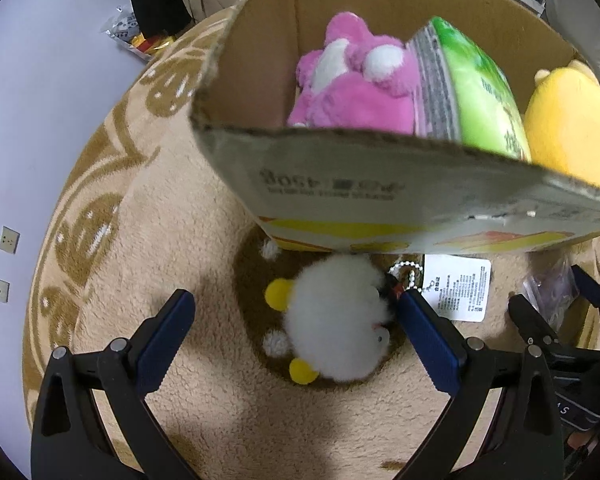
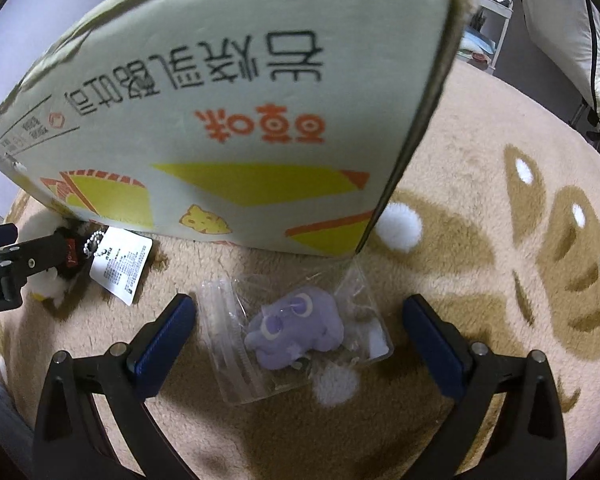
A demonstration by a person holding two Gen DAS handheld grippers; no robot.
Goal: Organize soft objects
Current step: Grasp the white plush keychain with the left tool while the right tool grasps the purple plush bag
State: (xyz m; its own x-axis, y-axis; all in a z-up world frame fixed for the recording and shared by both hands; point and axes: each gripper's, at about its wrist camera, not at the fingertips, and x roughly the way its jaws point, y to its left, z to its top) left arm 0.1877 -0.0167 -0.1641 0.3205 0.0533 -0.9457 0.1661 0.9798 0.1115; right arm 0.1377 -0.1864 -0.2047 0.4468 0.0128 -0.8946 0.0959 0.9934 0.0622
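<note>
On the beige rug (image 1: 172,216) stands a cardboard box (image 1: 340,176), already holding a pink plush (image 1: 352,76), a green packet (image 1: 476,92) and a yellow plush (image 1: 568,128). Just in front of the box, on the rug, lies a fluffy white toy (image 1: 336,320) with small yellow pompoms, a bead chain and a paper tag (image 1: 456,288) trailing off beside it. The left claw (image 1: 294,344) is spread wide around the toy, which sits between the fingers, close against the right-hand one and well apart from the other. It looks very light and squashy, so a grip across the round body should hold better than one on the chain or tag. Smaller still, a purple plush (image 2: 296,332) sealed in a clear bag (image 2: 296,336) lies near the box corner, between the spread fingers of the right claw (image 2: 300,344). The bag is probably slippery and crinkly; pinching through the film onto the soft body seems safest.
</note>
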